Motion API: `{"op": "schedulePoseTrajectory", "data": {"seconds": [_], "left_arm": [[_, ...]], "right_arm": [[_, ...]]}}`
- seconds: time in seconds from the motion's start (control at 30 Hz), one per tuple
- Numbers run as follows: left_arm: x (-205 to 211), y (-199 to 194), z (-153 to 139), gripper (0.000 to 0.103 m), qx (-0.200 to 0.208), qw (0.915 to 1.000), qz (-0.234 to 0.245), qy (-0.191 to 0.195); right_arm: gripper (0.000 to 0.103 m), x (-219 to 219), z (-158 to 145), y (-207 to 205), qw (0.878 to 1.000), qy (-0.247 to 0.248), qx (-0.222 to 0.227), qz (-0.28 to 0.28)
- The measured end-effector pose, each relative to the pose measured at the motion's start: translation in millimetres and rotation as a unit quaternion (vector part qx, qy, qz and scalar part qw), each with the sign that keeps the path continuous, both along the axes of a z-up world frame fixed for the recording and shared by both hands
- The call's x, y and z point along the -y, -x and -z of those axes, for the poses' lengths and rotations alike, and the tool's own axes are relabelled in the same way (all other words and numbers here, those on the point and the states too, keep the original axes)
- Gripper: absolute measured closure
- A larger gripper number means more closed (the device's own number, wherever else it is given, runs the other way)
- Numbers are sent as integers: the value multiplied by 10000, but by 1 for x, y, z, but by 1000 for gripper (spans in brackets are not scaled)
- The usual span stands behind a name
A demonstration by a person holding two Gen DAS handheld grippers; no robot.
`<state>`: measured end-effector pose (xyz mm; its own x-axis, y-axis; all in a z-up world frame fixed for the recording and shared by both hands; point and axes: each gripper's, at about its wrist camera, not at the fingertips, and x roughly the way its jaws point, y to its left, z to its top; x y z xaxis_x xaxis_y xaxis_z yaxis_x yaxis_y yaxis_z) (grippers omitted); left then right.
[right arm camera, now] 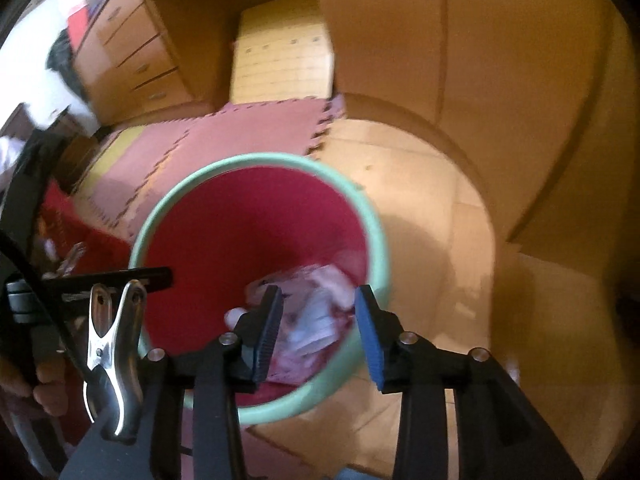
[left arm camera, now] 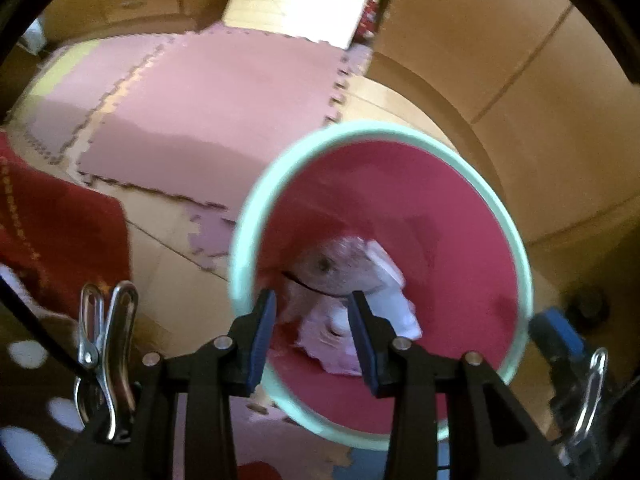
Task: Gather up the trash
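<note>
Left wrist view, from left to right: a red cloth (left arm camera: pixel 60 224) lies at the near left, with pink interlocking foam mats (left arm camera: pixel 208 112) spread over the wooden floor (left arm camera: pixel 168 248) beyond it. The left gripper (left arm camera: pixel 312 336) hangs above the mouth of a trash bin (left arm camera: pixel 256 208), a round bucket with a pale green rim and red inside. Its jaws stand apart with nothing between them. Deep in the bin lies crumpled trash (left arm camera: pixel 344 300), pinkish and white paper, seen through the gap between the fingers. At the far right edge, part of the other tool's blue pad shows near the rim.

Right wrist view, from left to right: drawers (right arm camera: pixel 132 56) stand far left, and foam mats (right arm camera: pixel 224 132) cover the floor in the middle. The trash bin (right arm camera: pixel 168 196) sits just below the right gripper (right arm camera: pixel 318 332), whose jaws are likewise spread and empty. Crumpled trash (right arm camera: pixel 316 320) rests at the bin's bottom. Bare wooden floor (right arm camera: pixel 432 208) lies to the right, with tall wooden cabinet doors (right arm camera: pixel 500 60) beyond.
</note>
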<state>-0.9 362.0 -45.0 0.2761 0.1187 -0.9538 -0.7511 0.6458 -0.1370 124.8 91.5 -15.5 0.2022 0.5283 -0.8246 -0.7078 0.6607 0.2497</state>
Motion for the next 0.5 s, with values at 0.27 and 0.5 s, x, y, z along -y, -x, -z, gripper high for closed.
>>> {"op": "schedulePoseTrajectory", "data": {"seconds": [0.27, 0.5], "left_arm": [[-4, 4, -2, 66, 120, 9999, -53, -107], [-6, 5, -6, 61, 71, 9989, -185, -436]], "right_arm": [[64, -4, 30, -14, 9976, 470, -463, 185], [64, -9, 46, -16, 9960, 556, -698, 84]]}}
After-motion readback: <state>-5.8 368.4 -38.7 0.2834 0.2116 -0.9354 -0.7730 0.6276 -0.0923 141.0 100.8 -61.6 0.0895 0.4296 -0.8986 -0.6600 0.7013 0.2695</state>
